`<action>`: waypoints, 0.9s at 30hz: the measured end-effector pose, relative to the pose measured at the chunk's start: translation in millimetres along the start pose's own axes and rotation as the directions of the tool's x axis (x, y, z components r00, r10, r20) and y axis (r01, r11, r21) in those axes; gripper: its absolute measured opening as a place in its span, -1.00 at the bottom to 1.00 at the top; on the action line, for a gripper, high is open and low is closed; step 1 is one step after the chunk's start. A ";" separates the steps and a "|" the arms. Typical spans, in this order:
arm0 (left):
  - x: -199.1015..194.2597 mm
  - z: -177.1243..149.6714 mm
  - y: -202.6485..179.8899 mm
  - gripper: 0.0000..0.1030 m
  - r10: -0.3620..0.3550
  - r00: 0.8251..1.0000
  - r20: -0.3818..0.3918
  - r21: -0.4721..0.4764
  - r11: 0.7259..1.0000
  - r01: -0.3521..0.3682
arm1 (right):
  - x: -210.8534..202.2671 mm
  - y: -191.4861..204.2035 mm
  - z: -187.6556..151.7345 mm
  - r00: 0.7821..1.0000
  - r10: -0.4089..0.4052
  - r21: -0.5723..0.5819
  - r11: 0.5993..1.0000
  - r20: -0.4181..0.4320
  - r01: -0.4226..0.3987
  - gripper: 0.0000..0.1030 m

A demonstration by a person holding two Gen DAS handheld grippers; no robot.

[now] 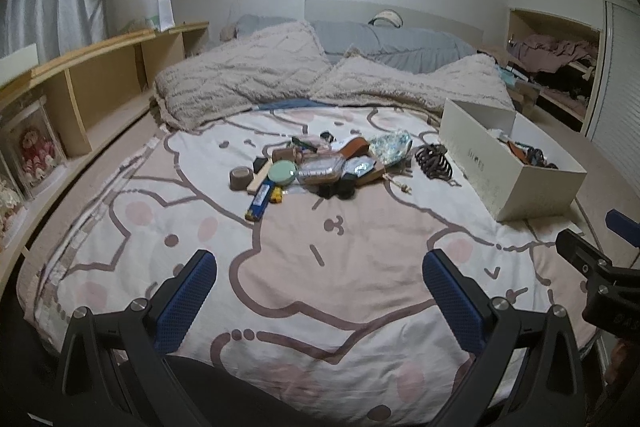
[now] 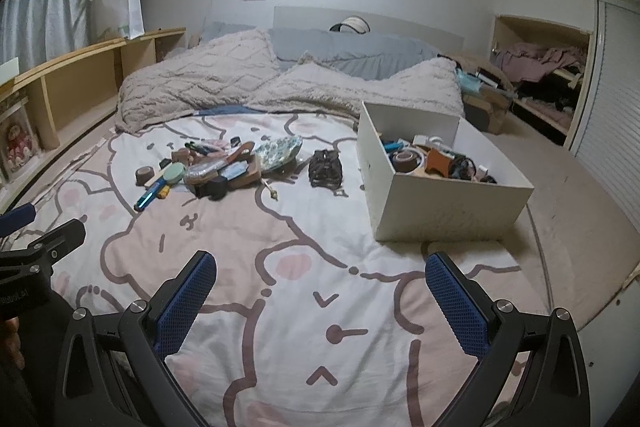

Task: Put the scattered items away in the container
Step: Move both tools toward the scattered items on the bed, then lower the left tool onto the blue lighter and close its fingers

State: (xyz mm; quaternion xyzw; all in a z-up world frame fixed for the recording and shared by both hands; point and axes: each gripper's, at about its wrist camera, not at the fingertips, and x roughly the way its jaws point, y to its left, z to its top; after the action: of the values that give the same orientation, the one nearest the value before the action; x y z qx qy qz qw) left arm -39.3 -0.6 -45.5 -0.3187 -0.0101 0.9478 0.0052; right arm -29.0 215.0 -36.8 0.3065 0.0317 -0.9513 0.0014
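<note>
A pile of small items (image 1: 316,163) lies mid-bed on the cartoon bedspread: a brown tape roll (image 1: 240,177), a green round compact (image 1: 282,172), a blue tube (image 1: 260,201), a floral pouch (image 1: 390,145) and a brown hair claw (image 1: 434,161). The pile also shows in the right wrist view (image 2: 216,169). A white box (image 2: 448,195) holding several items stands right of the pile; it also shows in the left wrist view (image 1: 520,183). My left gripper (image 1: 320,263) and right gripper (image 2: 320,263) are both open and empty, low over the near bedspread, well short of the pile.
A folded fluffy beige blanket (image 1: 280,79) and grey pillows (image 1: 384,43) lie beyond the pile. Wooden shelves (image 1: 100,83) run along the left. An open closet (image 2: 544,75) with clothes is at the far right. The right gripper's body (image 1: 600,275) shows at the left view's edge.
</note>
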 end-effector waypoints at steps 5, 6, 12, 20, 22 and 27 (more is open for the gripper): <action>22.2 -6.0 8.1 1.00 0.007 0.998 -0.059 -0.030 1.000 -0.009 | 19.1 1.4 -4.7 0.999 0.010 0.001 1.000 -0.043 -0.010 1.00; 26.5 -7.3 7.5 1.00 0.009 0.997 -0.071 -0.034 0.999 -0.011 | 23.2 1.6 -5.5 0.999 0.012 0.002 1.000 -0.052 -0.012 1.00; 51.0 -12.0 15.6 1.00 -0.005 0.992 -0.126 -0.080 0.997 -0.006 | 46.6 5.3 -10.6 0.995 0.029 0.005 1.000 -0.099 -0.029 1.00; 84.8 -10.3 22.6 1.00 -0.012 0.982 -0.189 -0.125 0.992 -0.013 | 80.9 9.7 -13.1 0.984 0.061 0.010 0.998 -0.165 -0.060 1.00; 93.5 -9.4 23.7 1.00 -0.002 0.980 -0.201 -0.127 0.992 -0.024 | 88.8 10.4 -14.6 0.982 0.065 0.010 0.998 -0.179 -0.065 1.00; 113.8 -7.1 25.1 1.00 0.019 0.972 -0.233 -0.124 0.991 -0.050 | 109.6 9.7 -16.6 0.973 0.077 0.021 0.997 -0.218 -0.074 1.00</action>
State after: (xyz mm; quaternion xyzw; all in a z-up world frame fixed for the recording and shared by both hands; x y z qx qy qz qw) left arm -125.7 -23.8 -120.5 -0.4269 -0.0650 0.9014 -0.0308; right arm -108.1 208.2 -114.8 0.4105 0.0139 -0.9112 0.0321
